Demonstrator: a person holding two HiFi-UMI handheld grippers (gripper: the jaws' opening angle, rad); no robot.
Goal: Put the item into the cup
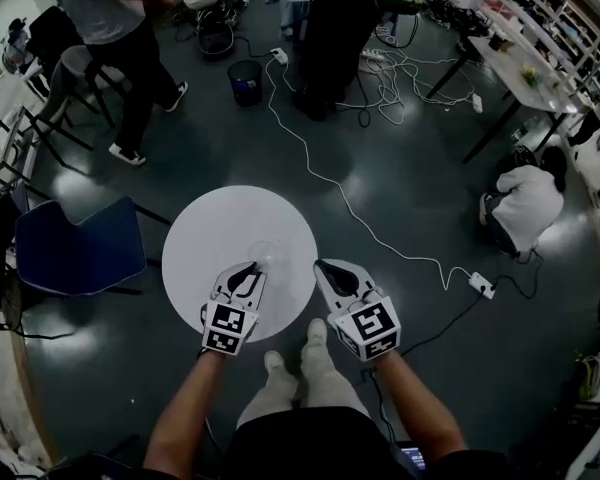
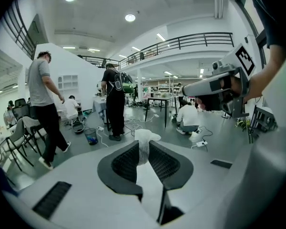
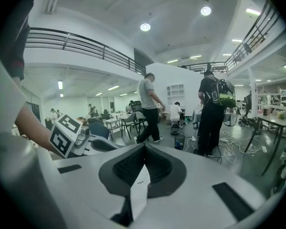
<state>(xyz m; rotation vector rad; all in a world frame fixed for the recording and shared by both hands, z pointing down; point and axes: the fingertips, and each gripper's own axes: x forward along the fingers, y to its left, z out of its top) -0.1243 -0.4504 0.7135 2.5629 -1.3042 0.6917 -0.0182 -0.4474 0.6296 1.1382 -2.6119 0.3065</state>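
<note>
The left gripper [image 2: 144,150] fingers pinch a crumpled white soft wad [image 2: 145,138] firmly, ready for the clear round cup [image 1: 265,256] just ahead of them; the right gripper [image 3: 143,152] fingers are pressed together, idle.

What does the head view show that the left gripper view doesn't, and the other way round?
Only the head view: the round white table, what looks like a clear cup on it, and the left gripper seen from above. Only the left gripper view: a crumpled white item clamped between its fingers. Both: the right gripper, the blue bin and the person in the grey shirt.
</note>
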